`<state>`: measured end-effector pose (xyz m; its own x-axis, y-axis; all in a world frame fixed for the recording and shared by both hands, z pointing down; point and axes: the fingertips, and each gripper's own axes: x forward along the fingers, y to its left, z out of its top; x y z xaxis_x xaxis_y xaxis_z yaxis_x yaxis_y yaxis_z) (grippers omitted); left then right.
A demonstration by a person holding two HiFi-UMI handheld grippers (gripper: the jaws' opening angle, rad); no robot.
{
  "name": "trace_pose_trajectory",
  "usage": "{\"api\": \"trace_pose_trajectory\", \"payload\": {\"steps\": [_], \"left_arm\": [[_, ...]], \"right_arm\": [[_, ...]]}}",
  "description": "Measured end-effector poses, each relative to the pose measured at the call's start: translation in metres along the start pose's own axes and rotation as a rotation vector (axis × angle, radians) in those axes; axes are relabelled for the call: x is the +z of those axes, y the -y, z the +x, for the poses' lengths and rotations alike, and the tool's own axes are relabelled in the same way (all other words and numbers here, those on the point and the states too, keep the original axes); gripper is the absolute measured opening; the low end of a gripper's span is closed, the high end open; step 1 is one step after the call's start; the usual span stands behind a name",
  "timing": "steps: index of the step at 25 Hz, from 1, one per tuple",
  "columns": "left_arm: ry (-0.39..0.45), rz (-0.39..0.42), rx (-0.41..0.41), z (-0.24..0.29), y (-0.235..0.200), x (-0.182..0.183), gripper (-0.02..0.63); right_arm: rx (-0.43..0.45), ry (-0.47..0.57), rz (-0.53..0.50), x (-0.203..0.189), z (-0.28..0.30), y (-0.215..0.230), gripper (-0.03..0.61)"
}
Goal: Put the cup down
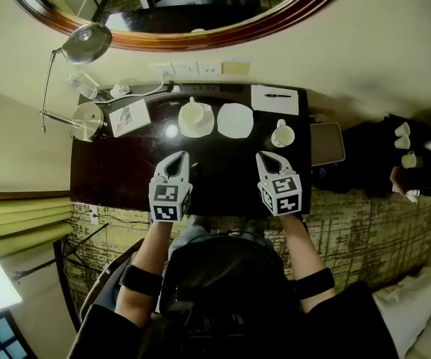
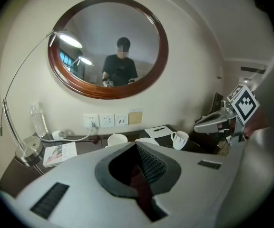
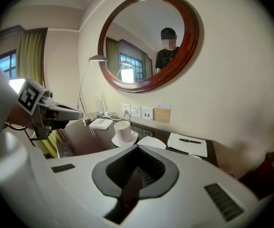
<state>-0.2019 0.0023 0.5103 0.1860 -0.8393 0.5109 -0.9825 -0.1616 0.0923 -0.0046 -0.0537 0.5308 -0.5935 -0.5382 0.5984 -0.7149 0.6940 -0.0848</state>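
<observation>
A white handled mug (image 1: 283,134) stands on the dark desk (image 1: 118,178), right of an empty white saucer (image 1: 235,120). Another white cup (image 1: 195,117) sits on its own saucer further left. My left gripper (image 1: 179,156) is shut and empty, hovering over the desk just in front of that cup. The right gripper (image 1: 264,155) is also shut with nothing in it, a little in front and left of the mug. In the left gripper view the mug (image 2: 179,139) stands free, beside the right gripper (image 2: 213,124). From the right gripper view I see the cup (image 3: 122,131) on its saucer.
A notepad with a pen (image 1: 274,99) lies at the back right of the desk. A booklet (image 1: 129,117), a round lamp base (image 1: 87,120) and a plastic bottle (image 1: 84,85) sit at the back left. Wall sockets (image 1: 185,69) and an oval mirror (image 1: 178,36) are behind.
</observation>
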Motion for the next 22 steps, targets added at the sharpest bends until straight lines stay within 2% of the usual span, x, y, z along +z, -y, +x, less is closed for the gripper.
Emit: {"api": "trace_pose_trajectory", "payload": {"steps": [9,14,15,17,22], "left_arm": [[0.029,-0.065,0.033,-0.001,0.0,0.001,0.002],[0.017,-0.093,0.068,0.004,-0.003,-0.001,0.002],[0.009,-0.104,0.07,0.007,-0.003,-0.002,0.044],[-0.016,-0.123,0.066,0.017,-0.003,-0.008,0.204],[-0.086,-0.162,0.087,0.053,-0.012,-0.02,0.367]], "right_arm": [[0.024,-0.006,-0.014,-0.001,0.001,0.002,0.003],[0.034,-0.005,-0.009,-0.003,-0.007,0.001,0.003],[0.034,-0.006,-0.006,-0.003,-0.009,0.001,0.003],[0.03,-0.007,0.002,-0.005,-0.012,0.003,0.003],[0.0,-0.008,0.029,-0.014,-0.019,0.015,0.003]]}}
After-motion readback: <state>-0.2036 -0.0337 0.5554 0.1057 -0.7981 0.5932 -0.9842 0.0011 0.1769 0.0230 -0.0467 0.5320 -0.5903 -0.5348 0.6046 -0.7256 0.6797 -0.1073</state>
